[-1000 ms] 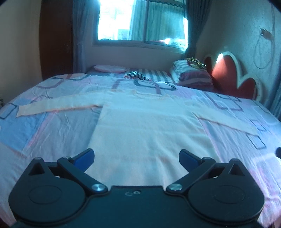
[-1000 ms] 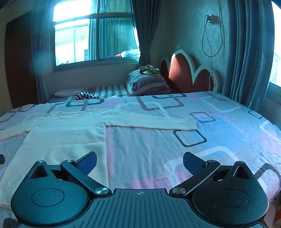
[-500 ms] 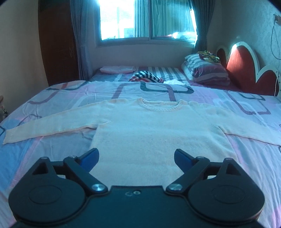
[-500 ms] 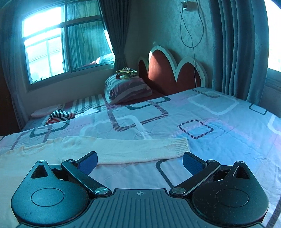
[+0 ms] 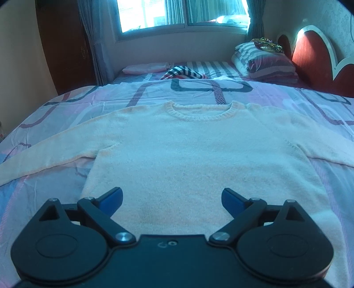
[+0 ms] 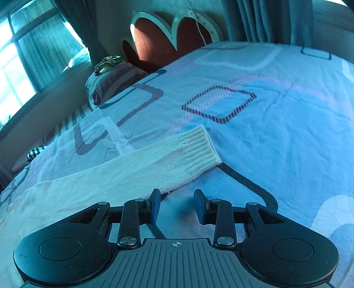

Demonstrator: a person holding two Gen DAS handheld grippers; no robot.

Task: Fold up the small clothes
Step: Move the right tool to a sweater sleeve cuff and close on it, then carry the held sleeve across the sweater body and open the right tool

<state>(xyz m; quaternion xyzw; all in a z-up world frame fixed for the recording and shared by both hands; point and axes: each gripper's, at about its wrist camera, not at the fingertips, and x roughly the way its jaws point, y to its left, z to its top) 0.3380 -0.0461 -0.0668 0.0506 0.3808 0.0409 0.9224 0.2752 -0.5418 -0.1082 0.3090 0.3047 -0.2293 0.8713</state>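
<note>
The sweater (image 5: 199, 155) lies flat on the bed (image 5: 287, 99), front up, collar toward the window (image 5: 177, 13), both sleeves spread outward. Since half a second ago my right tongs (image 6: 177, 205) have dropped close to the right cuff (image 6: 199, 150) and narrowed from wide to a small gap; they grip nothing, the left pad (image 6: 154, 206) just beside the sleeve edge. My left tongs (image 5: 171, 199) stay wide open over the hem, empty, now nearer the body. Only the left view shows the collar and the striped cloth (image 5: 183, 73); only the right view shows the cuff. The pillow (image 5: 265, 59) sits by the headboard (image 6: 166, 37).
</note>
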